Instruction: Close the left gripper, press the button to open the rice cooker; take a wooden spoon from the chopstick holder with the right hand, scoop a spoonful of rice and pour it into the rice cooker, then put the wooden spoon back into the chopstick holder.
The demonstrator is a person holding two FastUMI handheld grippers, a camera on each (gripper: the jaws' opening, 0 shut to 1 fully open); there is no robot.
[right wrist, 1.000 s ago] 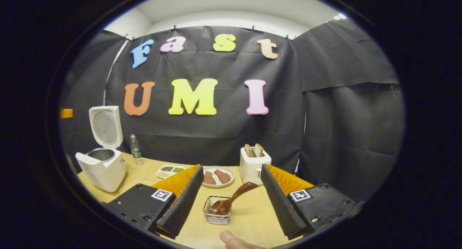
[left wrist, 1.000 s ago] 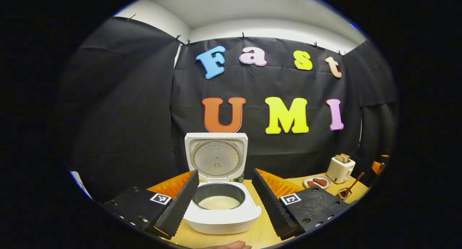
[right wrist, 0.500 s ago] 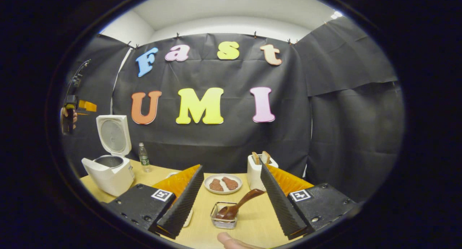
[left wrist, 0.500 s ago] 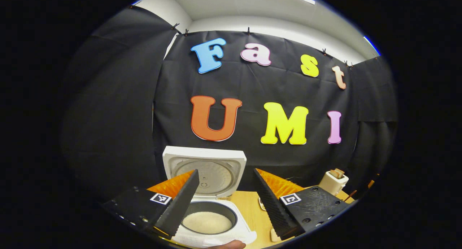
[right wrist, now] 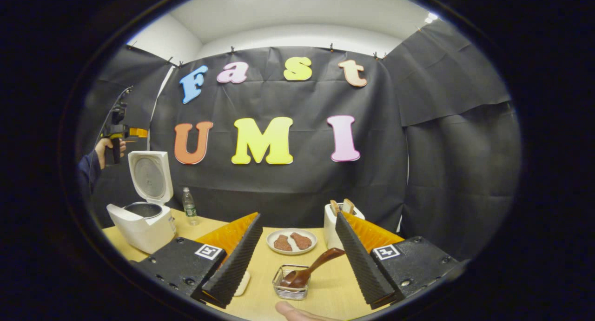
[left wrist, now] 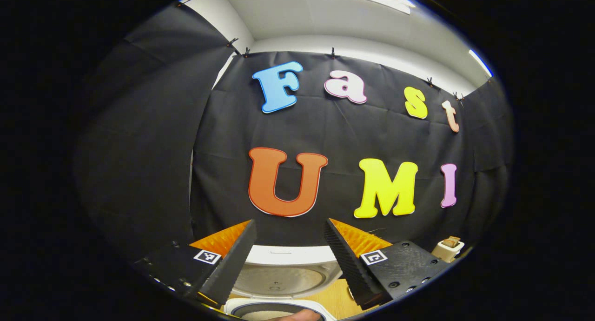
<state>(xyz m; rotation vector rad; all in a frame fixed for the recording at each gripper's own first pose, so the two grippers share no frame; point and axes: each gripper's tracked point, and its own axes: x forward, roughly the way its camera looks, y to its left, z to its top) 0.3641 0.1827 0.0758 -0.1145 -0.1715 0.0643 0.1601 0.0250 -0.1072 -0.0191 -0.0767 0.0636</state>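
Note:
The white rice cooker [right wrist: 142, 223] stands open at the table's left end, its lid [right wrist: 151, 177] upright. In the left gripper view its lid edge [left wrist: 283, 256] and pot rim [left wrist: 279, 308] lie just below my left gripper [left wrist: 290, 222], which is open and holds nothing. A hand holds that left gripper [right wrist: 122, 132] high beside the lid. The wooden spoon [right wrist: 314, 266] leans in the wire chopstick holder [right wrist: 289, 289], bowl down, handle pointing up to the right. My right gripper [right wrist: 296, 217] is open above and behind the holder, touching neither.
A plate [right wrist: 292, 241] with two brown pieces and a white toaster [right wrist: 341, 221] holding bread stand behind the holder. A water bottle [right wrist: 188, 205] stands right of the cooker. A small white dish [right wrist: 242, 283] peeks out beside my right gripper's finger. The toaster [left wrist: 448, 247] also shows far right.
My left gripper has risen and tilted up, so the cooker has slid to the bottom of its view. The right gripper has shifted only slightly; the spoon stays in the holder.

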